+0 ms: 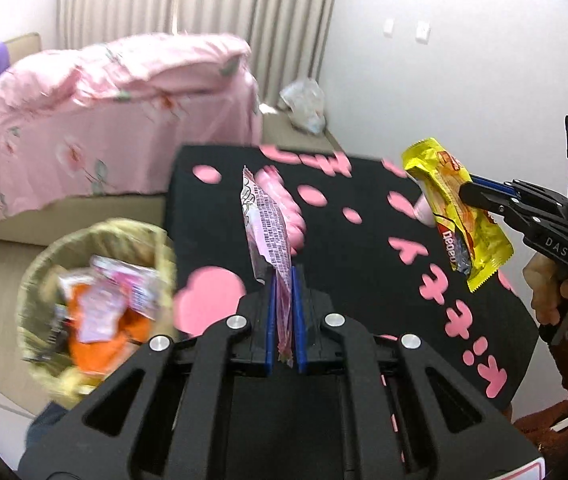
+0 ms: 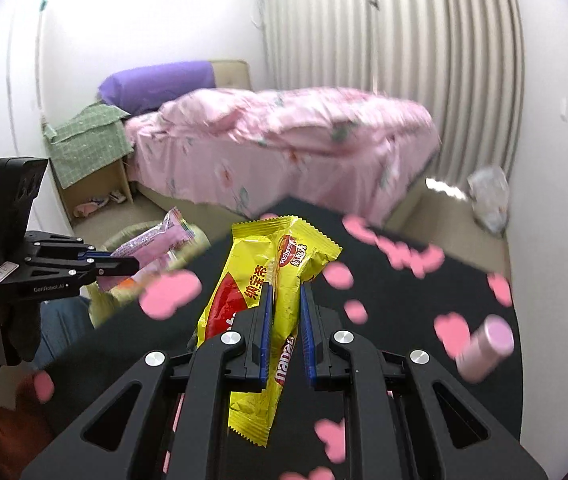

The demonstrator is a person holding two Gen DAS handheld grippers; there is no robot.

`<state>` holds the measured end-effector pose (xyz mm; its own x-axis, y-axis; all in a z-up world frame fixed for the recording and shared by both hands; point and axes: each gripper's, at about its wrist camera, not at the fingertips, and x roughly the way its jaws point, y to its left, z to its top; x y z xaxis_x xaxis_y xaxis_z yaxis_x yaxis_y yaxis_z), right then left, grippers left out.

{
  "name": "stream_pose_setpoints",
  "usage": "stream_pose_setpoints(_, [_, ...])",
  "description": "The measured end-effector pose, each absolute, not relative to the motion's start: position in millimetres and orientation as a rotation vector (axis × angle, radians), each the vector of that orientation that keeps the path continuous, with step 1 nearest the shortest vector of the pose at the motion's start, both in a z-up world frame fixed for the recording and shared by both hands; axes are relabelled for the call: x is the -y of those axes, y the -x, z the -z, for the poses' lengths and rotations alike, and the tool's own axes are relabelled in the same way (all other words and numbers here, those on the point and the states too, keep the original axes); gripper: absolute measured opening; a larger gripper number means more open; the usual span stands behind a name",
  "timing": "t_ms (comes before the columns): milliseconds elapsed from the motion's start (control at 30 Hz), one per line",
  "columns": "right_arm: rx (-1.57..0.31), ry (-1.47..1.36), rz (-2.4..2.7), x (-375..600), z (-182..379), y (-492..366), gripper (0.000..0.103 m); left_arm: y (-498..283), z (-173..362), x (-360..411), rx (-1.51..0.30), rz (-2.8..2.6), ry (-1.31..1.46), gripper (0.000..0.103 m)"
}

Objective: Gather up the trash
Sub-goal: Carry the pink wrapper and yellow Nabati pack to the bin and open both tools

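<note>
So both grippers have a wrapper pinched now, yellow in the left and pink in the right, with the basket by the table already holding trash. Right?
The colours are swapped. The left gripper is shut on the pink wrapper, as the left wrist view shows; the right gripper pinches the yellow wrapper, as the right wrist view shows. The basket beside the table does already hold trash.

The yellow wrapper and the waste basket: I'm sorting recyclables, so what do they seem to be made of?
The yellow wrapper, pinched in the right claw, looks like thin glossy plastic film: shiny creases, crimped sawtooth ends, silvery inner side. The waste basket looks woven, perhaps straw or wicker, matte pale tan; blur leaves that open.
</note>
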<state>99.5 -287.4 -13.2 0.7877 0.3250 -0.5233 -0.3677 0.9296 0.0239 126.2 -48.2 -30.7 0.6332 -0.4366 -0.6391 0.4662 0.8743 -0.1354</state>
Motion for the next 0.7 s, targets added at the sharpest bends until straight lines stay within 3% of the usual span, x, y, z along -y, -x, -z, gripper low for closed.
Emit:
stream_pose_setpoints(367, [-0.528,0.170,-0.538,193,-14,-141,0.014,-132,15,-54,-0.630,0.338,0.048,0.008])
stream_pose_setpoints(533, [-0.549,0.200,-0.614,145,-8,-176,0.014,-159,57,-116,-0.692,0.258,0.155,0.008])
stream_pose_setpoints(700, [-0.627,0.215,-0.693,83,20,-227,0.014,-186,107,-124,-0.803,0.341,0.209,0.008])
